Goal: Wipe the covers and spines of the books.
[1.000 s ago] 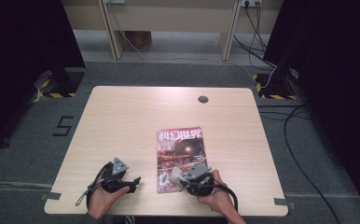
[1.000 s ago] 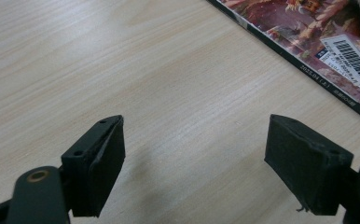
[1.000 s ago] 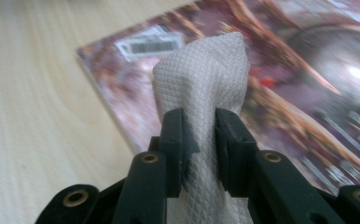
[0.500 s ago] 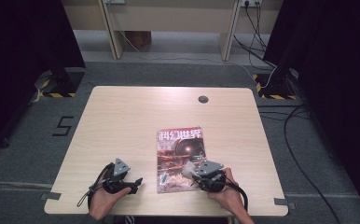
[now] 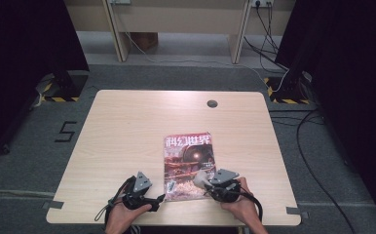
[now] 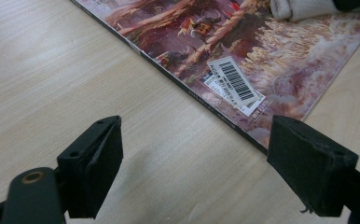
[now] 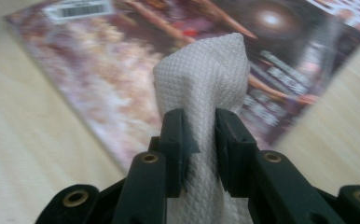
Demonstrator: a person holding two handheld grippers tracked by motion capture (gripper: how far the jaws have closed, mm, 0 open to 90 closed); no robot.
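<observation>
While the right gripper [image 5: 206, 180] pinches a folded white paper towel [image 7: 201, 84] tight btwn its jaws, towel tip sits over the magazine [image 5: 187, 161] near its lower right corner. Left gripper [image 5: 158, 199] is just beside the mag's lower left corner on the table [image 5: 127, 126], jaws wide, holding nothing

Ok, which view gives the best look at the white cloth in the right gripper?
The right gripper view: the folded white cloth sits close up, pinched between the right gripper's jaws, weave visible. The high view shows it small at the gripper's tip over the magazine; the left gripper view catches just a corner at its top edge.
</observation>
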